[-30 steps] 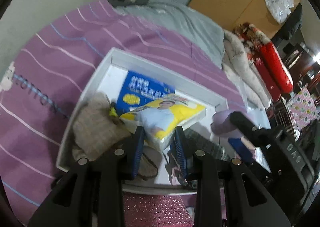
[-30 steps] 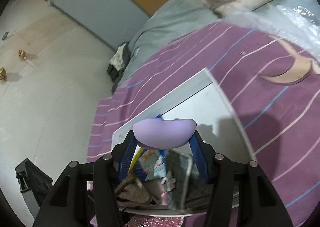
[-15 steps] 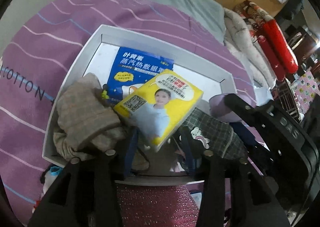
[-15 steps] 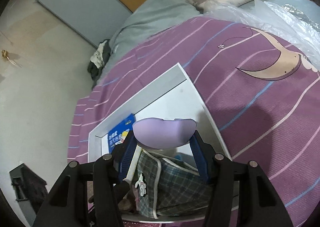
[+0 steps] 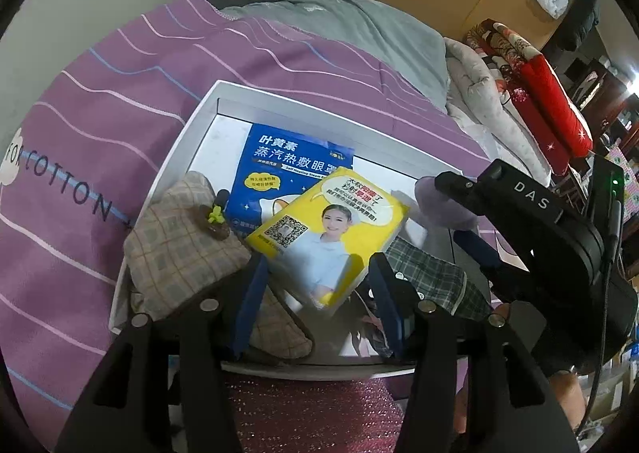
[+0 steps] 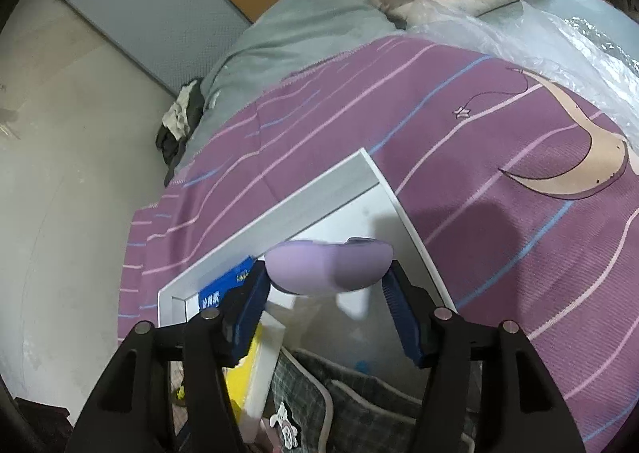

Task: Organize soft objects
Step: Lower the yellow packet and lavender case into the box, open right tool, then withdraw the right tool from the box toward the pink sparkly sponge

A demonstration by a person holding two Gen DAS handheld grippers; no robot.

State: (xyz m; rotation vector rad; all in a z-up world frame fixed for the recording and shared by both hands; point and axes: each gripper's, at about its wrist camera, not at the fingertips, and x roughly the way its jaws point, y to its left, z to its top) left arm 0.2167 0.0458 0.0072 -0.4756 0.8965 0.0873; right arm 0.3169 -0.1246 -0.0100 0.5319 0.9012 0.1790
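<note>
A white tray point(image 5: 187, 157) lies on the purple striped bedspread. It holds a blue pack point(image 5: 287, 161), a yellow tissue pack point(image 5: 331, 221), a beige checked pouch point(image 5: 175, 253) and a green plaid pouch point(image 5: 431, 277). My left gripper point(image 5: 317, 277) is opening. The yellow pack's near corner lies between its fingers, resting on the other items, and the pads do not press on it. My right gripper point(image 6: 325, 277) is also opening, with a soft lilac pad point(image 6: 327, 265) still lodged between its fingertips above the tray's right part. That gripper point(image 5: 455, 213) and the lilac pad point(image 5: 435, 205) also show in the left wrist view.
A grey blanket point(image 5: 359, 25) and folded quilts point(image 5: 479, 93) lie beyond the tray, with a red bundle point(image 5: 555, 109) behind them. Clear plastic wrap point(image 6: 559, 37) lies on the bed to the right. A sparkly pink sheet point(image 5: 311, 413) lies at the tray's near edge.
My left jaws have spread and let go of the yellow pack, which now lies flatter in the tray. My right gripper has moved over the tray with the lilac pad, and its jaws have widened slightly.
</note>
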